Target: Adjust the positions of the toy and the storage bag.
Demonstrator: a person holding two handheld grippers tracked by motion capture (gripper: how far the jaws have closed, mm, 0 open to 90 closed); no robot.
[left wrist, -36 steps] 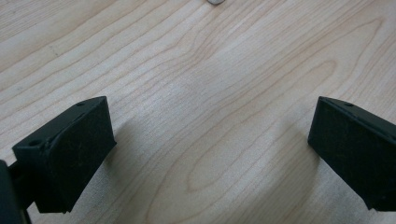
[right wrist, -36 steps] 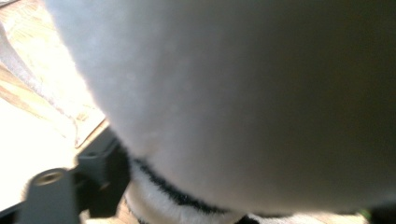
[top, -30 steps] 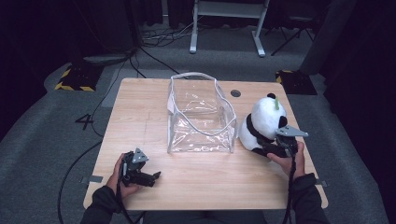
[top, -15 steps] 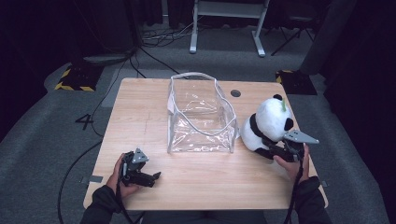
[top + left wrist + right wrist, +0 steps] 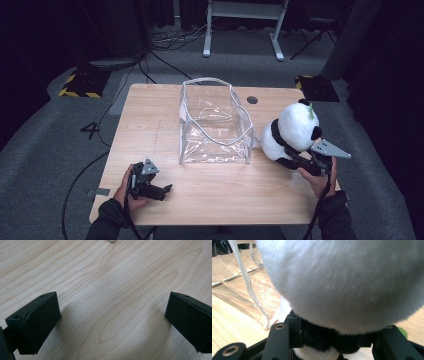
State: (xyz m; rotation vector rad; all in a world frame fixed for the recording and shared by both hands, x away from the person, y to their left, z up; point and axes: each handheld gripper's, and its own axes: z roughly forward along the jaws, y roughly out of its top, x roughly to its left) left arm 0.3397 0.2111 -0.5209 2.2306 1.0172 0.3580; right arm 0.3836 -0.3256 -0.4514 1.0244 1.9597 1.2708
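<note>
My right gripper (image 5: 295,161) has just been closing on the plush panda (image 5: 292,134), and its jaws now pinch the black band below the big white head, as the right gripper view shows. The panda sits near the right edge of the table (image 5: 150,125), just beside the clear plastic bag (image 5: 215,125), which stands open-topped in the middle. I judge the job is to lift the panda and drop it into that bag. To do it well, I should keep the pinch firm on the soft neck, raise it high enough to clear the bag's floppy rim, then lower it straight in. My left gripper (image 5: 167,189) rests near the front left corner, jaws spread wide over bare wood; it could steady the bag's near wall.
</note>
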